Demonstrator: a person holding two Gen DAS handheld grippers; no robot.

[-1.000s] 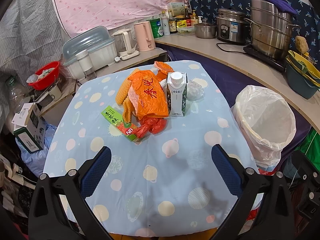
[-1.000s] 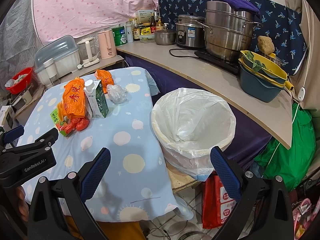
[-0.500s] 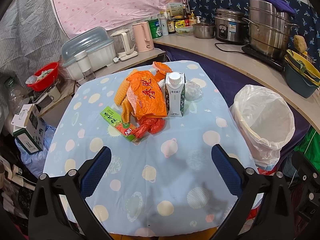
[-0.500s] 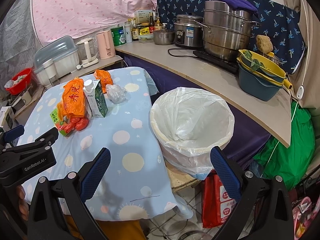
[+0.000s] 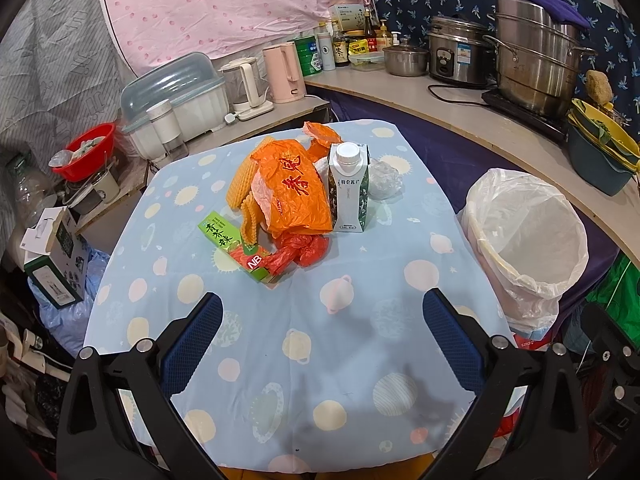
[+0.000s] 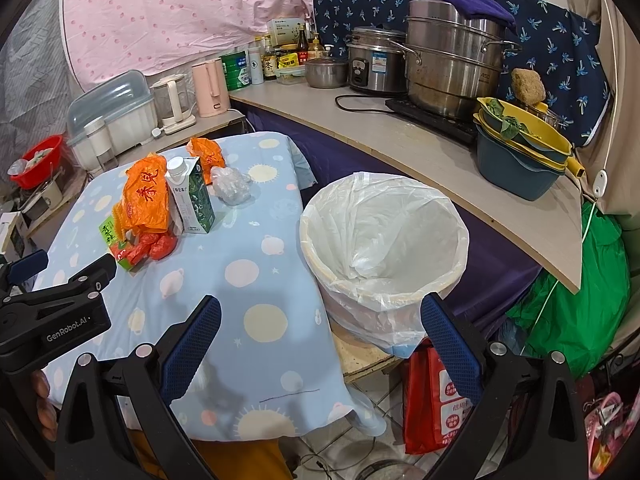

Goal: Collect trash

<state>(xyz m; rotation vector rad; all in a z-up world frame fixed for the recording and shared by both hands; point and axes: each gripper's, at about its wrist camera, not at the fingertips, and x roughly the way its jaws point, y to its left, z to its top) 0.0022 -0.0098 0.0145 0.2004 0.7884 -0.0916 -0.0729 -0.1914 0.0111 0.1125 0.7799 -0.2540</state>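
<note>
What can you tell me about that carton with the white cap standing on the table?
The dark green and white drink carton stands upright on the pale blue dotted tablecloth, its round white screw cap closed. It looks like coated cardboard with printed characters. The big orange plastic bag leans against one side.

The black body of the left gripper (image 6: 52, 312) carries white lettering reading "GenRobot.AI". A green carton (image 5: 240, 248) lying on the tabletop shows white letters "NB" on a red patch, with Chinese characters above. An orange plastic bag (image 5: 292, 188) bears large red Chinese characters. The steel steamer pot (image 6: 452, 68) is stamped "ASD".
</note>
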